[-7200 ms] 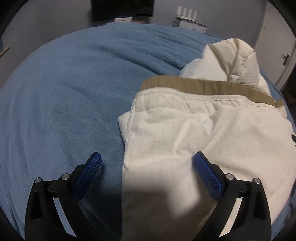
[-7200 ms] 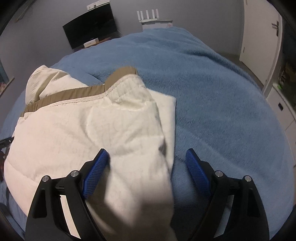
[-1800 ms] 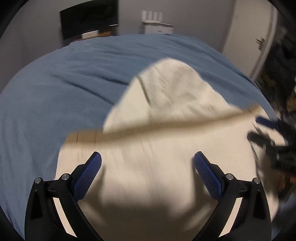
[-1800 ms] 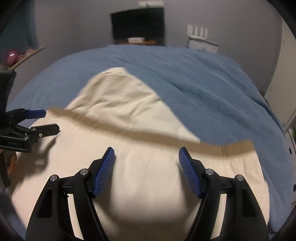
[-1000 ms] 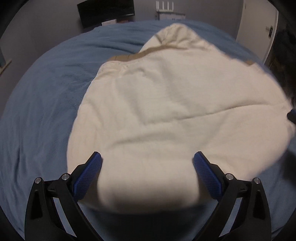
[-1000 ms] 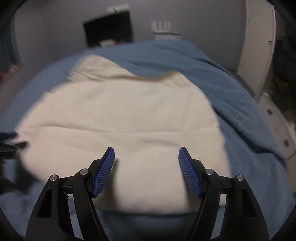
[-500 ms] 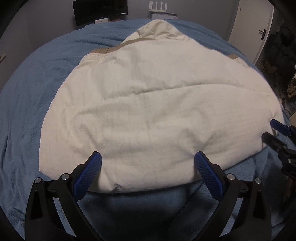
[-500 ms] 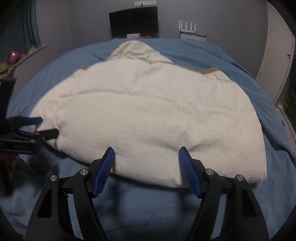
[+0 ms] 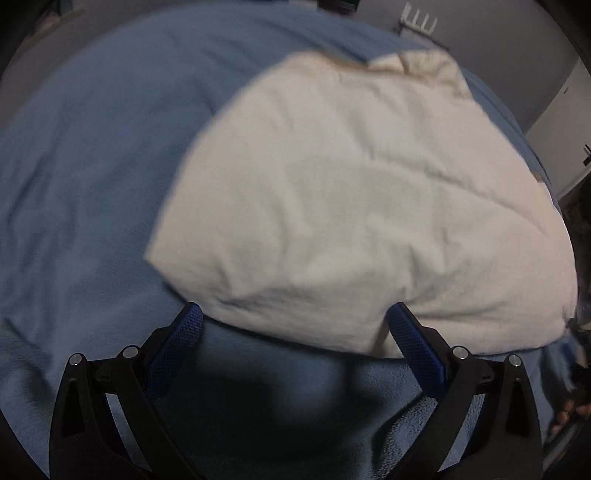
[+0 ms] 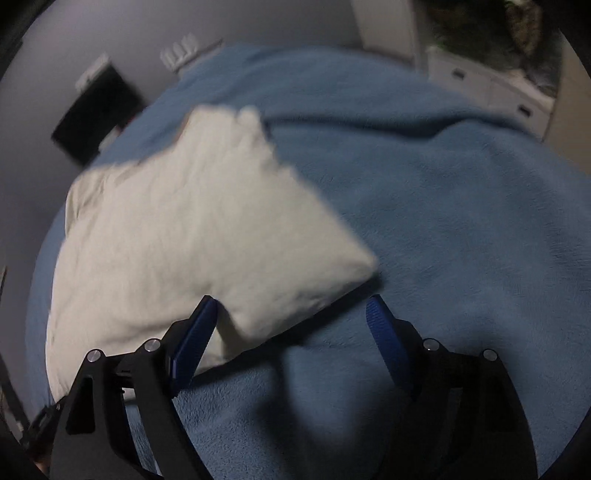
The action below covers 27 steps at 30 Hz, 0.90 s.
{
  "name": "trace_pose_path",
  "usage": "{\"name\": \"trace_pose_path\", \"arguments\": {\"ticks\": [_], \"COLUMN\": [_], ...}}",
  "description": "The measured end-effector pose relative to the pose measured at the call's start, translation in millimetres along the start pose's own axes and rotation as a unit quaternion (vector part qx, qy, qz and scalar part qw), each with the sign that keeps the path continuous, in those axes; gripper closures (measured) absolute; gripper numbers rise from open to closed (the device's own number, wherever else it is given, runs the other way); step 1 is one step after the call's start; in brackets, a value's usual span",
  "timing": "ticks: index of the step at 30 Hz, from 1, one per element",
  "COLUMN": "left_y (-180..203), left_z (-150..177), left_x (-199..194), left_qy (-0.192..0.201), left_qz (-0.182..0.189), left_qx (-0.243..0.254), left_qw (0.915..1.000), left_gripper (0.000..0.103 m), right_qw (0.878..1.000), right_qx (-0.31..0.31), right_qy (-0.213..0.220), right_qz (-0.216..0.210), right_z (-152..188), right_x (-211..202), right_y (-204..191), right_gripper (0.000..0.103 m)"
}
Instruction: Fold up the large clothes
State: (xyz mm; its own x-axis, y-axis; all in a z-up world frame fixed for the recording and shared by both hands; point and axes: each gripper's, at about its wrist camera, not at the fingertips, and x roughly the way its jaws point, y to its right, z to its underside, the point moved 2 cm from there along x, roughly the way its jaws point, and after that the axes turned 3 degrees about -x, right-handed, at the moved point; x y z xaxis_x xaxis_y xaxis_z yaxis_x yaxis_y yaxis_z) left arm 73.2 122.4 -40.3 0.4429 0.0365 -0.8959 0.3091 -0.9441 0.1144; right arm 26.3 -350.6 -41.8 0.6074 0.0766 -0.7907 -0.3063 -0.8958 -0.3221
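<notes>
A cream quilted garment (image 9: 362, 192) lies spread flat on the blue blanket (image 9: 92, 166), with its tan-trimmed collar end at the far side. My left gripper (image 9: 295, 319) hangs open just above the garment's near hem, close to its left corner, and the pads touch nothing. In the right wrist view the garment (image 10: 192, 229) fills the left half. My right gripper (image 10: 291, 308) is open and its jaws are opening wider. The garment's near right corner lies between them, unpressed. Both views are motion-blurred.
The blue blanket (image 10: 461, 240) covers the whole bed. A dark screen (image 10: 92, 125) and a white router (image 9: 417, 22) stand against the far wall. White drawers (image 10: 491, 88) and a door (image 9: 565, 110) are off to the right. A hand (image 9: 567, 417) shows at the right edge.
Both grippers have come lower and closer to the near hem and rolled. The left one shifted toward the left corner, the right one toward the right corner. The right jaws stand slightly wider.
</notes>
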Motion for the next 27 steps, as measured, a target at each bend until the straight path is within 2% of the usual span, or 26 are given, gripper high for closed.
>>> {"name": "trace_pose_path", "arguments": {"ticks": [5, 12, 14, 18, 21, 24, 27], "left_y": [21.3, 30.5, 34.7, 49.9, 58.0, 64.0, 61.8], "left_z": [17.4, 64.0, 83.0, 96.0, 98.8, 101.7, 101.4], "left_x": [-49.1, -90.3, -95.0, -99.0, -92.6, -77.0, -69.4], "left_qy": [0.067, 0.073, 0.072, 0.090, 0.090, 0.079, 0.071], "left_qz": [0.002, 0.036, 0.045, 0.031, 0.042, 0.018, 0.019], "left_qx": [0.060, 0.068, 0.077, 0.103, 0.120, 0.140, 0.134], "left_qw": [0.9960, 0.9943, 0.9934, 0.9902, 0.9879, 0.9868, 0.9883], "left_gripper": [0.007, 0.007, 0.007, 0.007, 0.007, 0.007, 0.007], "right_qw": [0.995, 0.982, 0.976, 0.967, 0.966, 0.966, 0.965], "right_qx": [-0.088, -0.181, -0.212, -0.251, -0.253, -0.254, -0.261], "right_qy": [0.037, 0.022, 0.021, 0.035, 0.046, 0.045, 0.038], "right_qz": [-0.021, -0.044, -0.038, -0.008, -0.003, -0.002, 0.000], "right_z": [18.9, 76.1, 93.7, 114.3, 118.7, 120.5, 123.0], "right_x": [-49.8, -79.6, -81.2, -78.2, -71.0, -61.9, -55.9], "right_y": [-37.4, -69.8, -78.1, -88.7, -91.9, -90.8, -91.9], "right_gripper": [0.024, 0.021, 0.015, 0.011, 0.008, 0.008, 0.008]}}
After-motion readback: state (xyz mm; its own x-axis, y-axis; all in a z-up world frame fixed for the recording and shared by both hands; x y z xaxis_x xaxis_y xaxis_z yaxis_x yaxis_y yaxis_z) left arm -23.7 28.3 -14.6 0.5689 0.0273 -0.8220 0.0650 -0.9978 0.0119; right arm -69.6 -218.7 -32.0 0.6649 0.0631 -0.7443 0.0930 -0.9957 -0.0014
